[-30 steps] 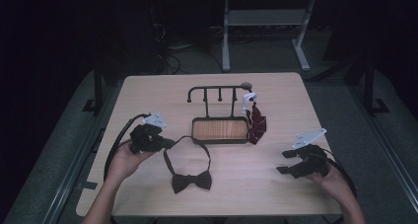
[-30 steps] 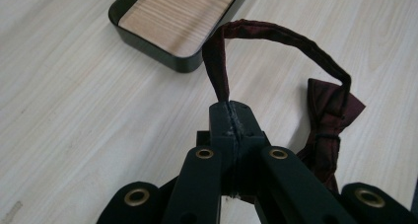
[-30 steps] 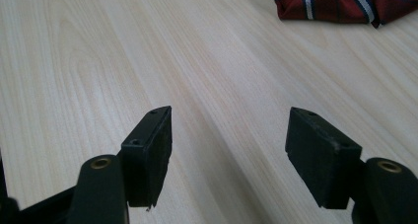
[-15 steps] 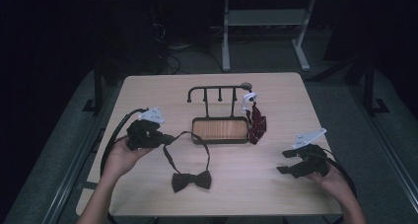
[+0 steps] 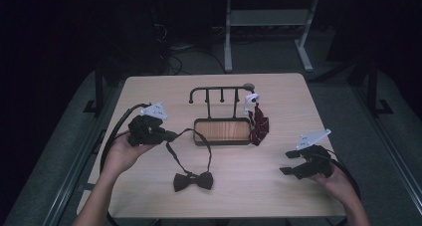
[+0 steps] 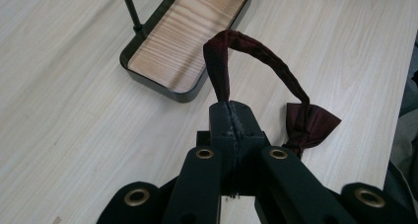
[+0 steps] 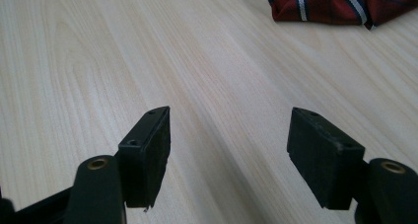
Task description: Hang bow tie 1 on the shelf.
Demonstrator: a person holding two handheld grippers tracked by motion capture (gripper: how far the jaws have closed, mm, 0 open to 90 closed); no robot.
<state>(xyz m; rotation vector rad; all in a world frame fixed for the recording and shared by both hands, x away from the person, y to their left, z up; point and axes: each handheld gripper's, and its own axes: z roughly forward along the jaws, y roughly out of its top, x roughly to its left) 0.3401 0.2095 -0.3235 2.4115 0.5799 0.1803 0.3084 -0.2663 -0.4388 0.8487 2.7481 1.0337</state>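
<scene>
A dark maroon bow tie (image 5: pixel 193 180) lies on the table near the front, its neck strap (image 5: pixel 201 140) looping up toward the left. My left gripper (image 5: pixel 167 135) is shut on that strap (image 6: pixel 223 71); the bow (image 6: pixel 309 123) rests on the wood beyond the jaws. A black rack with hooks and a wooden tray base (image 5: pixel 221 131) stands mid-table, its tray corner (image 6: pixel 162 83) just ahead of the left jaws. A red striped tie (image 5: pixel 258 124) hangs from the rack's right end. My right gripper (image 5: pixel 288 162) hovers open at the right, empty, with the striped tie (image 7: pixel 340 4) ahead of it.
The light wooden table (image 5: pixel 149 86) has its edges all round. A desk frame (image 5: pixel 268 22) and cables stand on the dark floor behind it. A cable (image 5: pixel 112 141) trails from the left gripper off the table's left side.
My left gripper has risen with the strap, pulling the loop up and taut. The bow has slid a little on the table. The right gripper has stayed where it was.
</scene>
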